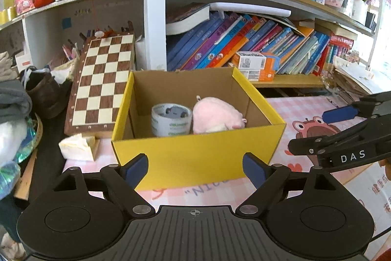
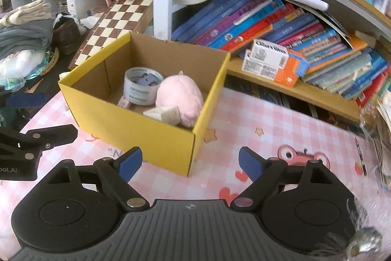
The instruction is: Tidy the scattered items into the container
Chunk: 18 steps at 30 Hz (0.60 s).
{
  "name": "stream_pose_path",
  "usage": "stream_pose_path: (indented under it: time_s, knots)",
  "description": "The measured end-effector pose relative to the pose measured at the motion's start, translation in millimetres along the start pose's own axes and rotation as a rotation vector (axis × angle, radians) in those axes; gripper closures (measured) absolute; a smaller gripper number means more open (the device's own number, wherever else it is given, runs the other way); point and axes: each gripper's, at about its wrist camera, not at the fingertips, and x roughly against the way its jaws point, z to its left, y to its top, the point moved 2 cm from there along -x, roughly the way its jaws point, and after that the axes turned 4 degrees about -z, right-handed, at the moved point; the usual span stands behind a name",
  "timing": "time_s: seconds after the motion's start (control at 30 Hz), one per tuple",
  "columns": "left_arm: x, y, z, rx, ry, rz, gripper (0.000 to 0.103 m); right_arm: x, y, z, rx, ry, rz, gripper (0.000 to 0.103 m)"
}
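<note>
The left gripper (image 1: pixel 195 169) points forward and down. Its jaws stand wide apart with nothing between the blue pads (image 1: pixel 135 169). The right gripper (image 2: pixel 190 164) sits just to its right, tilted down too, jaws wide apart and holding nothing.

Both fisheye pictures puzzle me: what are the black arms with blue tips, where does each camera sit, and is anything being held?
They are two handheld grippers, one in each of a person's hands, each carrying a camera that looks along its own fingers. The left wrist view shows the left gripper at the bottom, with the right gripper entering from the side. The right wrist view shows the right one from its own camera.

Both stand open with nothing between the blue pads, so nothing is held.

On the pink checked mat sits a yellow cardboard box. Inside are a tape roll, a pink plush toy and some small pale pieces. A chessboard leans behind the box, beside shelves of books.
</note>
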Motion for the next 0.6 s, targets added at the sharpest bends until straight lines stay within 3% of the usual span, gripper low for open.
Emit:
stream_pose_path:
  time_s: [0.6]
  knots:
    - [15.1,-19.1,-43.0,-0.04,0.015,0.018,0.015,37.1,-53.7,-18.2,-0.131,-0.119,-0.024,0.009]
